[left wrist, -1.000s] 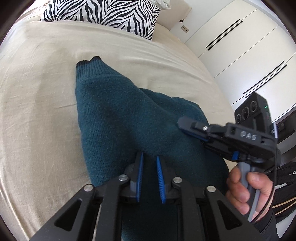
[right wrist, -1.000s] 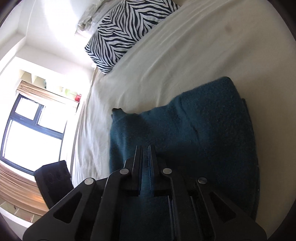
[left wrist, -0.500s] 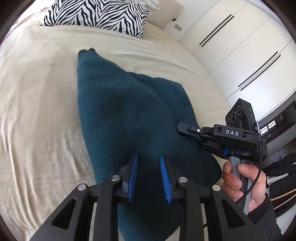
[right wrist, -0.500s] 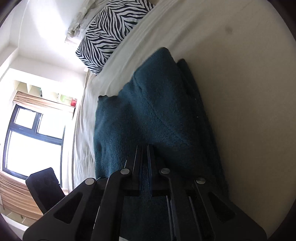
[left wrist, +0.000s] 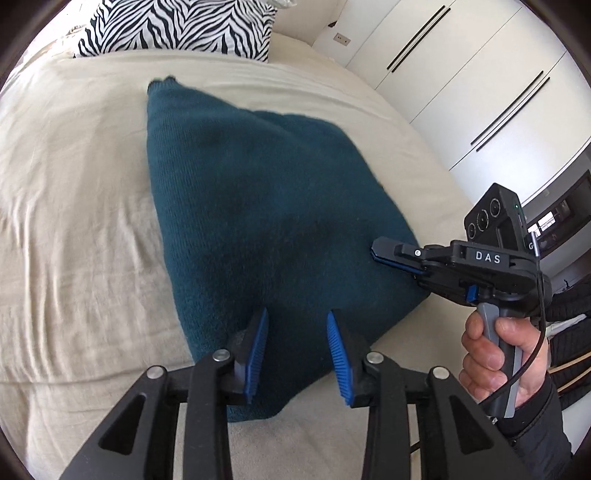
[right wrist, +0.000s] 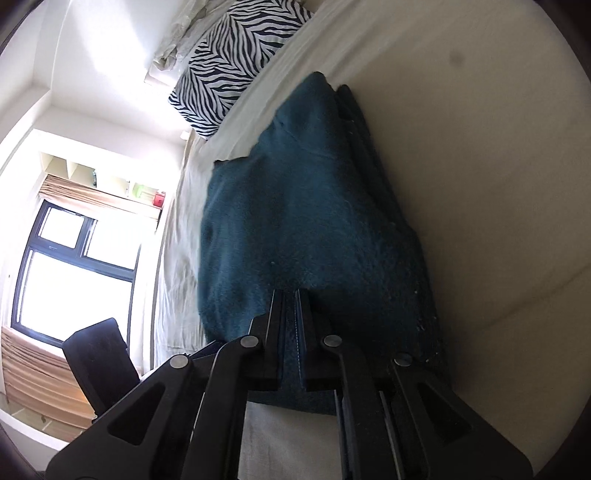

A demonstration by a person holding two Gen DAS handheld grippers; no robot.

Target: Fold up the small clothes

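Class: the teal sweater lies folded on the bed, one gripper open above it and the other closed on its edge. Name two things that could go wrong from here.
1. The right gripper is shut on the teal sweater at its right edge; pulling away before opening may drag the fold apart.
2. The left gripper has just been opening, with nothing between its blue pads; they hang just over the knit, so a pad could snag it and rumple the near corner.

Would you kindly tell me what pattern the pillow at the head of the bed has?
Black-and-white zebra stripes; the pillow shows best in the left wrist view.
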